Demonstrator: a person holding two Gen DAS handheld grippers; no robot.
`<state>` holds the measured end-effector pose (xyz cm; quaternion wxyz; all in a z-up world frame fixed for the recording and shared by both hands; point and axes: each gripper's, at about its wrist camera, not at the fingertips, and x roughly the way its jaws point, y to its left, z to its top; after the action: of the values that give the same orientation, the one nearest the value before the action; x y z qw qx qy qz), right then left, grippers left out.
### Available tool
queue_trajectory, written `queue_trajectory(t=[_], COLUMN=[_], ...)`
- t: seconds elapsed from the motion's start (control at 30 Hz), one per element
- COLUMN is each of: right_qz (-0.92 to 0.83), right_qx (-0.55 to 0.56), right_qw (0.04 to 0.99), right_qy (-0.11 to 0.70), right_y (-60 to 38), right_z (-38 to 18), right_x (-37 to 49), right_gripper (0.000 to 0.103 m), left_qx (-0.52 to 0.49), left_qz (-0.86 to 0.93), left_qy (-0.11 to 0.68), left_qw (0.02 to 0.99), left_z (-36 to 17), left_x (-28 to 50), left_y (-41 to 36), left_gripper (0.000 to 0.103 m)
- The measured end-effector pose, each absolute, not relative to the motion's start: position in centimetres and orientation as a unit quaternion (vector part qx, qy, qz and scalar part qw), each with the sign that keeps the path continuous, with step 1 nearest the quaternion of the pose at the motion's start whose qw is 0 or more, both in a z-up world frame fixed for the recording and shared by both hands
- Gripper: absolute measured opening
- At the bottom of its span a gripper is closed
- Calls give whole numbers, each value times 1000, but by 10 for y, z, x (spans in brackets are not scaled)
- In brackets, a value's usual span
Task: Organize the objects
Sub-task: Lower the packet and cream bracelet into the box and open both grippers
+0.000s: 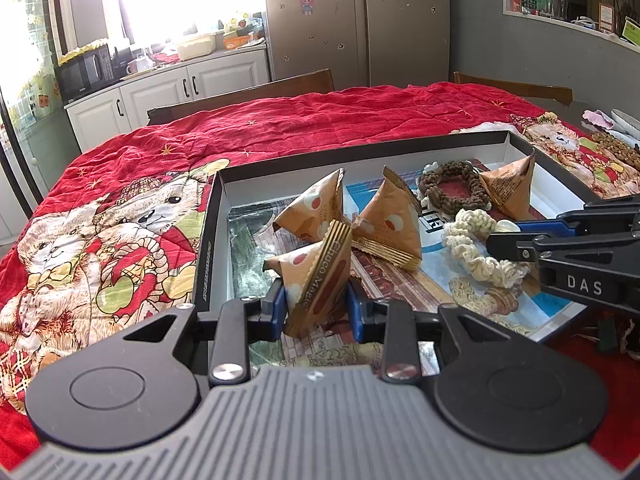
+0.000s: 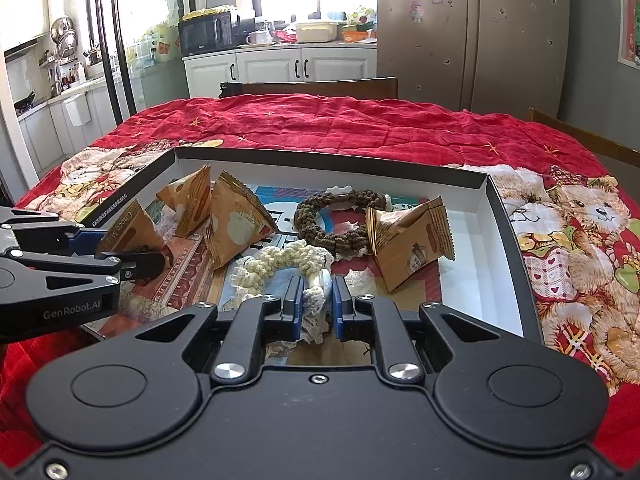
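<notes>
At lower centre of the left wrist view, the left gripper (image 1: pixel 316 304) pinches a light, crinkly snack packet (image 1: pixel 316 276) by its stiffer seam. The right gripper (image 2: pixel 316 304), nearly closed, nips the soft cream scrunchie (image 2: pixel 280 266); both lie low in the box (image 2: pixel 496 200). Farther back, packets and a brown scrunchie (image 2: pixel 334 220) wait.

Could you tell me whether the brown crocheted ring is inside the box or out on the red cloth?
Inside: the brown crocheted ring lies flat within the box walls.

Four triangular snack packets (image 1: pixel 316 276), two crocheted scrunchies (image 2: pixel 286 264), boxed
</notes>
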<state>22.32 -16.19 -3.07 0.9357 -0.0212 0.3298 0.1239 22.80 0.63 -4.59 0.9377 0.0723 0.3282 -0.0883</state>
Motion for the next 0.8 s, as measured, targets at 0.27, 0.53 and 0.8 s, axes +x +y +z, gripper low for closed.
queue_trajectory(t=[0.27, 0.53, 0.8], right_qz=[126, 125, 126], right_qx=[-20, -21, -19], right_qw=[935, 935, 935], right_qy=[331, 331, 331], right_y=[-161, -161, -162], right_z=[-32, -32, -32], right_x=[223, 223, 224], right_gripper=[17, 19, 25], left_qx=[73, 74, 74], left_qz=[-88, -87, -87], left_qy=[329, 328, 328], left_qw=[937, 938, 938], left_z=[-46, -47, -47], left_x=[228, 228, 228], left_y=[7, 7, 7], left_gripper=[38, 40, 56])
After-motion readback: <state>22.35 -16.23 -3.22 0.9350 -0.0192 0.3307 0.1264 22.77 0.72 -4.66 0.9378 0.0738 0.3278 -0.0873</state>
